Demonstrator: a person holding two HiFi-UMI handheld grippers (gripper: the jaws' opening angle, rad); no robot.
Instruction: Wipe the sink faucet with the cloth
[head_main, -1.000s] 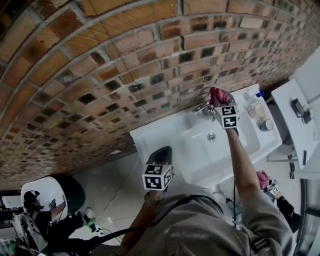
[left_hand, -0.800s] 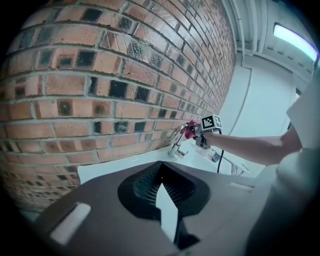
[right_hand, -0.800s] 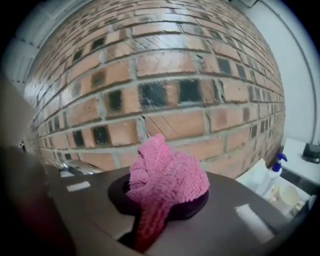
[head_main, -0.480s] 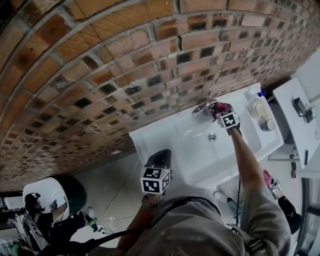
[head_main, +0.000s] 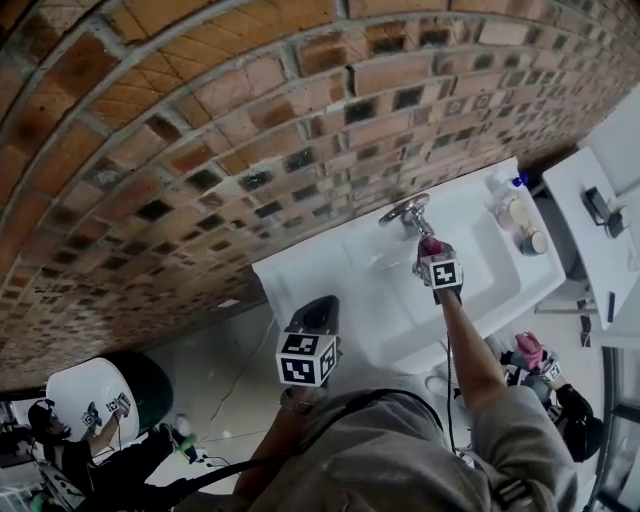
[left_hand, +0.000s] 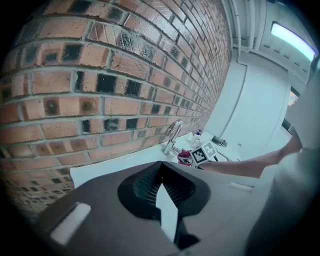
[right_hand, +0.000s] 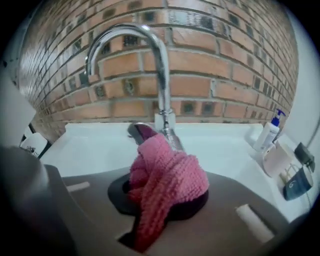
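Observation:
A chrome gooseneck faucet (head_main: 405, 212) stands at the back of the white sink (head_main: 330, 275), against the brick wall. My right gripper (head_main: 432, 252) hovers over the basin just in front of it, shut on a bunched pink cloth (head_main: 430, 245). In the right gripper view the cloth (right_hand: 167, 180) fills the jaws, and its top edge sits right by the faucet (right_hand: 159, 65) base and lever (right_hand: 141, 132); I cannot tell if they touch. My left gripper (head_main: 318, 312) hangs shut and empty off the sink's front left. From the left gripper view the faucet (left_hand: 172, 136) and cloth (left_hand: 184, 155) show far off.
A soap pump bottle (head_main: 508, 208) and a small container (head_main: 533, 246) stand on the sink's right end; the bottle (right_hand: 269, 132) also shows in the right gripper view. A white cabinet (head_main: 590, 250) is further right. The brick wall (head_main: 200, 150) rises directly behind the faucet.
My right gripper, with the cloth, has drawn back from the faucet's top towards me and now sits lower, over the basin. The left gripper has hardly moved.

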